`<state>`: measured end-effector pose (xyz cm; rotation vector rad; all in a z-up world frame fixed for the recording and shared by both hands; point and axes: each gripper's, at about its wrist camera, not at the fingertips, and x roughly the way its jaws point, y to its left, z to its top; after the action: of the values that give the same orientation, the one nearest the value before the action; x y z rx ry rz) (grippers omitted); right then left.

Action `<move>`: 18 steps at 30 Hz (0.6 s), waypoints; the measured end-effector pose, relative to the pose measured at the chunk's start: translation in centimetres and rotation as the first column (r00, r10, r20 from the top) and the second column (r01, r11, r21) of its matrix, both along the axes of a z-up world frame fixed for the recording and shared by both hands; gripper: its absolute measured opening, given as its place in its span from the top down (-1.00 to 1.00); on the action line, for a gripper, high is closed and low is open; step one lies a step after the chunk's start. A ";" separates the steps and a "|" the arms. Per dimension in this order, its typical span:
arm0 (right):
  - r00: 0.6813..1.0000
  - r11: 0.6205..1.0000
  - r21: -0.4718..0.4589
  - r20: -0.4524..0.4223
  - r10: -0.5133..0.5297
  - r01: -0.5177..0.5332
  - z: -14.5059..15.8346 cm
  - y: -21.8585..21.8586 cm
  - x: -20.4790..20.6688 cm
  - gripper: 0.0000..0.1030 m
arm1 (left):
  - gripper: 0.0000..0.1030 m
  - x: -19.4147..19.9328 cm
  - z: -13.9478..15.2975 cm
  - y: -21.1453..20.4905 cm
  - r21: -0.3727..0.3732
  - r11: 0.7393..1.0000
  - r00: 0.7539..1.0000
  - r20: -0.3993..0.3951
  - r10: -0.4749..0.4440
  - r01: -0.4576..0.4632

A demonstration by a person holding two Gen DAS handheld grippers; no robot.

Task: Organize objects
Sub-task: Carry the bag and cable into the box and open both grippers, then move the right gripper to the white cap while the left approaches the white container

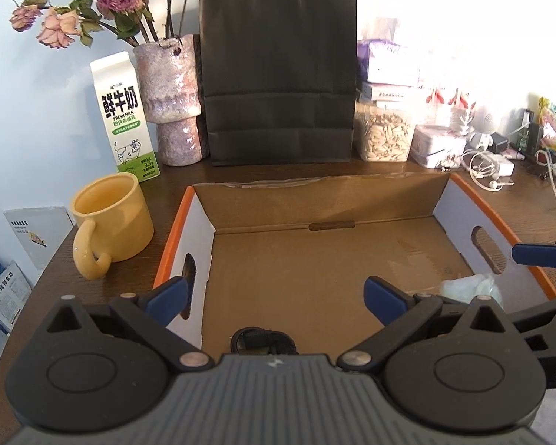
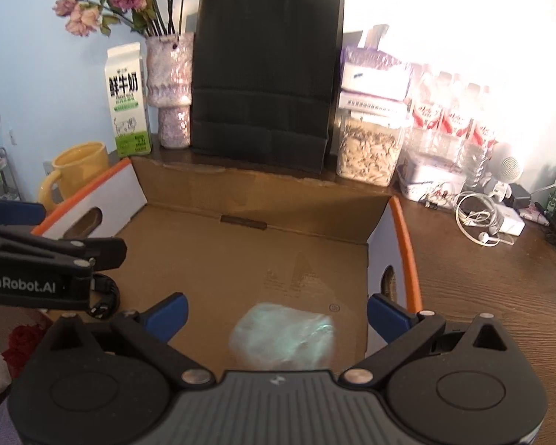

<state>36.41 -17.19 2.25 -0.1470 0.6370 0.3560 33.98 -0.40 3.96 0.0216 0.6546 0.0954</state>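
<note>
Two claws, both spread wide, nothing pinched. Your left claw [image 1: 276, 296] hangs over the near left part of the cardboard box [image 1: 407, 193]; a black coiled cable [image 1: 263, 341] lies on the box floor just below it, pads clear of it. Your right claw [image 2: 276, 313] hangs over the box's near right part, with the pale green wrapped bundle [image 2: 283, 337] on the box floor between its blue pads, not touched. Box is otherwise bare inside and sits on the dark wooden tabletop [image 2: 482, 278]. Left of the box stands the yellow mug [image 1: 111, 218]; behind the mug, the milk carton [image 1: 124, 115]. Behind the box: vase of dried roses [image 1: 172, 100], black paper bag [image 1: 278, 74], jar of seeds [image 1: 383, 133]. White cables [image 2: 478, 222] lie right of the box.
</note>
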 end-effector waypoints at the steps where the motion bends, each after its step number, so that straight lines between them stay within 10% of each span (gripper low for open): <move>1: 1.000 1.000 0.009 0.016 0.000 0.000 0.3 -0.2 -0.5 -1.00 | -1.00 -0.5 0.2 0.1 -0.004 1.000 1.000 0.011 0.001 -0.001; 18: 0.967 0.993 0.099 0.252 0.039 -0.066 2.9 -4.3 -13.5 -1.00 | -1.00 -13.6 2.2 1.4 -0.019 1.000 0.974 0.225 -0.019 0.023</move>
<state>22.87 -21.46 5.14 -0.1048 0.3647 0.4140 20.34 1.05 6.11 -0.0028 0.4286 0.0692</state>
